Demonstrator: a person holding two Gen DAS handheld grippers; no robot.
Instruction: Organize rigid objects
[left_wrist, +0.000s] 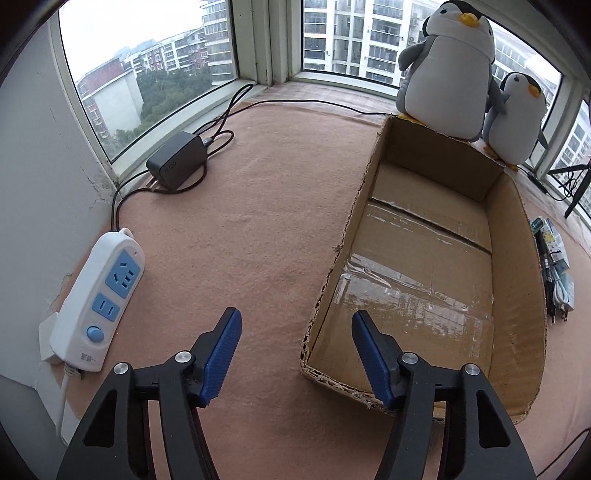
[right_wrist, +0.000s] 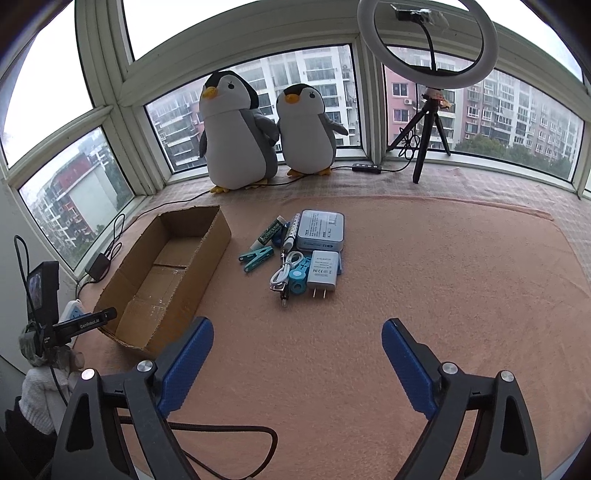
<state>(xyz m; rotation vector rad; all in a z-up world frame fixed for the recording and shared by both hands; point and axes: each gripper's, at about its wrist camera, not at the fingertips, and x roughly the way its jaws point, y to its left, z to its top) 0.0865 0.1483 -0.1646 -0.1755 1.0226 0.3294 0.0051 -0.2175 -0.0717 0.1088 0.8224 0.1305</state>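
Surface: pink blanket (right_wrist: 406, 258) over a window-bay ledge; windows on all far sides.
Left hand-held gripper (left_wrist: 295, 354): jaws apart, nothing between the blue pads; it sits over the near left corner of the cardboard box (left_wrist: 517, 258), one pad above the blanket, the other above the box floor.
Right hand-held gripper (right_wrist: 297, 363): spread wide, released, empty; bare blanket shows between its fingers.
Cardboard box: open-topped, nothing inside, taped floor; stands left of the small items.
Small items: clustered on the blanket just right of the box, some touching. Grey-blue flat case (right_wrist: 321, 229), white plug adapter (right_wrist: 324, 271), coiled white cable (right_wrist: 286, 269), teal clothespins (right_wrist: 256, 258), green-labelled tube (right_wrist: 267, 232).
Far edge: two plush penguins (right_wrist: 236, 136) upright by the window; ring light on tripod (right_wrist: 428, 96) to their right.
Left edge: white power strip (left_wrist: 96, 299) and black power brick (left_wrist: 179, 160) with cords.
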